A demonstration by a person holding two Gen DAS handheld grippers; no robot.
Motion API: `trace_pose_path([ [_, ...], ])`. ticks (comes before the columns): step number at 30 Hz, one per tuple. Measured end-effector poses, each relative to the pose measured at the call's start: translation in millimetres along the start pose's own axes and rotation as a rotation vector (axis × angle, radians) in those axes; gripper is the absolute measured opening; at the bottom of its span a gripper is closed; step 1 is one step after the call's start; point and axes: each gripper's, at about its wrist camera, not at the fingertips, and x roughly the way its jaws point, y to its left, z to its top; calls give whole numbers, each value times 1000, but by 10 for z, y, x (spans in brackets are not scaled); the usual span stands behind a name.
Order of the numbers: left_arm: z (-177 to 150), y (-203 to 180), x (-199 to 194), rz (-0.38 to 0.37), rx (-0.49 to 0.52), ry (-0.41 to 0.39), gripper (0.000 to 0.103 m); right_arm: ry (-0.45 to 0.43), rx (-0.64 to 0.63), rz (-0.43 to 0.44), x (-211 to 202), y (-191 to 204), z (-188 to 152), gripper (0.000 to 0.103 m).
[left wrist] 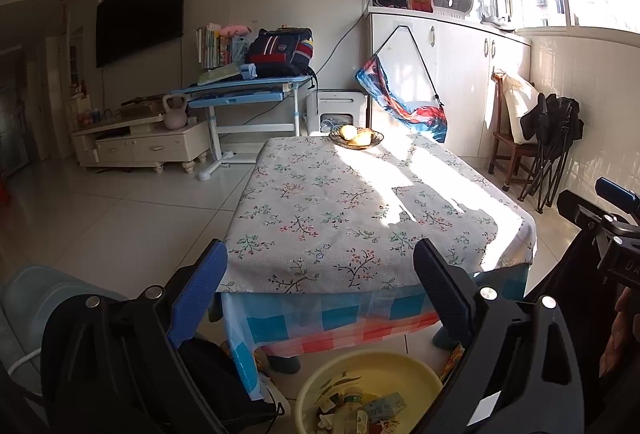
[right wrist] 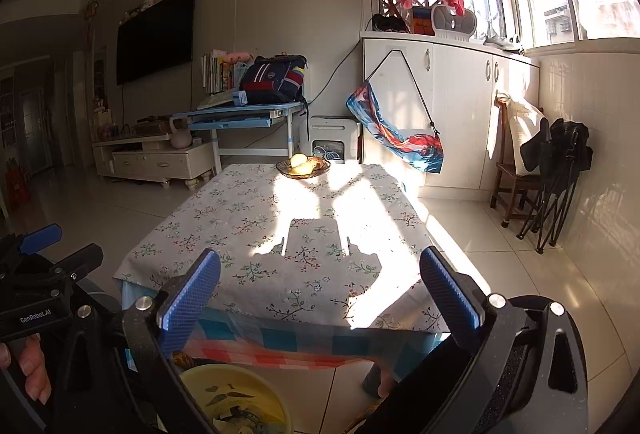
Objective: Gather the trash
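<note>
Nearest the lens, the left tongs (left wrist: pixel 320 282) are seen spread wide, their blue-padded fingers (left wrist: pixel 198 294) empty and touching nothing, held above the near edge of the bench (left wrist: pixel 320 202). The right tongs (right wrist: pixel 320 288) are likewise spread wide and empty, framing the same near edge. Directly below, on the tiled floor against the bench's front, a yellow basin (left wrist: pixel 368 374) is set, and the trash (left wrist: pixel 360 410) is found inside it: a small bottle with a green-printed label, a pale blue-green packet and scraps of wrapper and paper. In the right wrist view only the basin's (right wrist: pixel 236 386) far side is shown, with dark leaf-like scraps on its inner wall, the rest being cut off by the tongs' frame. At the far end of the bench, on the floral tablecloth (left wrist: pixel 304 218), a dark wire fruit bowl (left wrist: pixel 356 139) is set, holding pale yellow fruit. A checked blue-and-red underlayer is seen hanging below the floral cloth. The other handheld tool appears at the right edge of the left view and at the left edge of the right view, where a hand (right wrist: pixel 34 370) is seen gripping its handle.
</note>
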Motion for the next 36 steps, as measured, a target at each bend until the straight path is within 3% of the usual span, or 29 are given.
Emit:
trace_pose_path([
  [36,42,8,-112,41,17,-51,96,2,-3,3,14,-45,-6,96],
])
